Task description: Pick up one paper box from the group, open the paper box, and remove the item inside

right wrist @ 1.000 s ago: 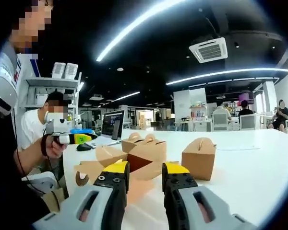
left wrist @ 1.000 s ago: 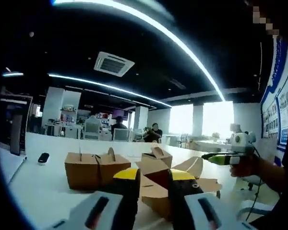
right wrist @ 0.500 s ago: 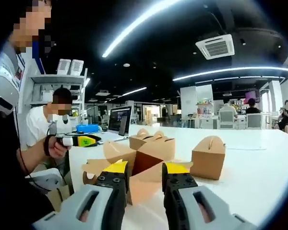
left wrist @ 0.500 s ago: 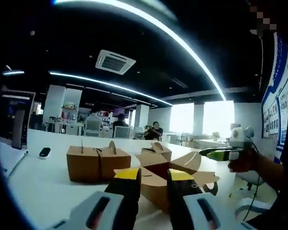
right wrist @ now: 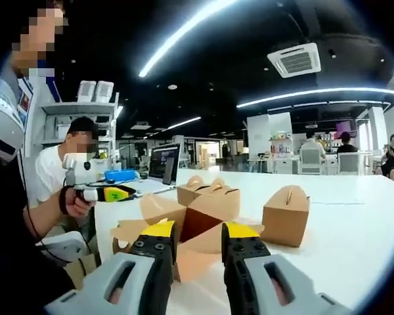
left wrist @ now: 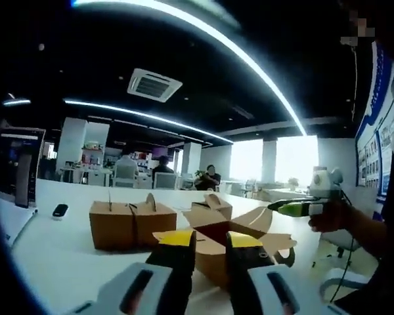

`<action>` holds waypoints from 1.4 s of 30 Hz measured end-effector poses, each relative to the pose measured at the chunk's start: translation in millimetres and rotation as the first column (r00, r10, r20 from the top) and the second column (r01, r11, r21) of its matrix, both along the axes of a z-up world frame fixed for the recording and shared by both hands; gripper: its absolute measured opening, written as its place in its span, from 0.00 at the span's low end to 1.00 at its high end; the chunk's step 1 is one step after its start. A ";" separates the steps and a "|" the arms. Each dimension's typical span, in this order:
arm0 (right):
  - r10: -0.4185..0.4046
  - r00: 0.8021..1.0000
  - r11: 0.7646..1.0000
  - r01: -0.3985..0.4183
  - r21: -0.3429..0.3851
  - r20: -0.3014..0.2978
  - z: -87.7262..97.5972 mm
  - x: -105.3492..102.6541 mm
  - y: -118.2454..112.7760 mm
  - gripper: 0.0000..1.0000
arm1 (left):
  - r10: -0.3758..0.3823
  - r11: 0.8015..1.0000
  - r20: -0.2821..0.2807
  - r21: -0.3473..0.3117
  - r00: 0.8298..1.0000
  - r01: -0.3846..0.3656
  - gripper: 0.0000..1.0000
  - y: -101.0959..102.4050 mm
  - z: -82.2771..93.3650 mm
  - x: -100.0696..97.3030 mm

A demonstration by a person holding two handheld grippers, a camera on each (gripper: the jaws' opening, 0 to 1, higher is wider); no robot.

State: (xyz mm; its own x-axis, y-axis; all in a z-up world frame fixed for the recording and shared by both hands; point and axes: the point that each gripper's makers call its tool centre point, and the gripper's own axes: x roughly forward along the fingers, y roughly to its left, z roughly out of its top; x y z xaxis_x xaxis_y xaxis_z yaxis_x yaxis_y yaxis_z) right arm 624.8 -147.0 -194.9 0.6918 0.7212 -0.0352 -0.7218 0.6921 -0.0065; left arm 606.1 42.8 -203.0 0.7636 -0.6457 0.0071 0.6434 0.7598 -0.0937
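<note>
On the white surface [left wrist: 46, 262] stands a group of brown kraft-paper boxes with tab handles on top. In the left gripper view two closed brown paper boxes [left wrist: 131, 224] sit side by side at the left, and one opened brown paper box [left wrist: 218, 244], its flaps spread wide, lies just beyond the left gripper [left wrist: 204, 237]. In the right gripper view the same opened box [right wrist: 190, 230] sits just past the right gripper [right wrist: 197, 230], with another closed brown box [right wrist: 285, 216] standing apart at the right.

Both pairs of yellow-tipped fingers stand a little apart with nothing between them; neither has hold of anything.

The boxes are thin folded card: likely light, easily crushed and prone to slide on the smooth surface. A gentle hold on a flap edge or the top tab looks safer than squeezing the walls, with the other gripper steadying the base. What lies inside cannot be made out.

Against the frame a second ago, the left gripper's fingers sit slightly closer together and the opened box appears nearer and more centred; the boxes themselves lie as they did.
</note>
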 end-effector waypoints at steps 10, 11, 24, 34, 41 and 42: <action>-0.011 1.000 1.000 0.011 0.001 -0.010 -2.7 2.6 -2.8 0.28 | 0.008 1.000 -0.005 0.015 1.000 -0.008 0.21 2.9 -3.3 -0.1; -0.012 1.000 1.000 0.012 0.002 -0.012 -2.9 2.9 -3.1 0.28 | 0.010 1.000 -0.005 0.013 1.000 -0.010 0.21 3.7 -3.4 -0.3; 0.024 0.999 0.999 -0.023 -0.023 0.029 6.3 -4.8 8.4 0.29 | -0.022 1.000 -0.030 -0.006 0.999 0.022 0.22 -2.9 -8.3 -5.5; 0.024 1.000 1.000 -0.024 -0.003 0.001 0.0 0.0 11.6 0.28 | 0.002 1.000 -0.048 0.009 0.999 -0.001 0.23 3.9 -15.3 -3.4; 0.017 1.000 1.000 -0.017 -0.003 0.016 4.8 -0.8 7.1 0.28 | -0.002 1.000 -0.048 0.000 0.999 0.002 0.23 1.3 -15.8 -3.5; 0.020 1.000 1.000 -0.020 -0.017 0.022 3.9 -1.7 7.4 0.28 | -0.008 1.000 -0.049 0.003 0.999 0.008 0.23 0.0 -16.2 -4.1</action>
State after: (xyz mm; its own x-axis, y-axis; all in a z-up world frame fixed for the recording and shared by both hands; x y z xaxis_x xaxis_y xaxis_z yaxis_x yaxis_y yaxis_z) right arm 623.1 -139.6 -191.0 0.6782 0.7342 -0.0323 -0.7349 0.6773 -0.0344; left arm 602.0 42.8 -219.2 0.7579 -0.6516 -0.0327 0.6439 0.7552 -0.1227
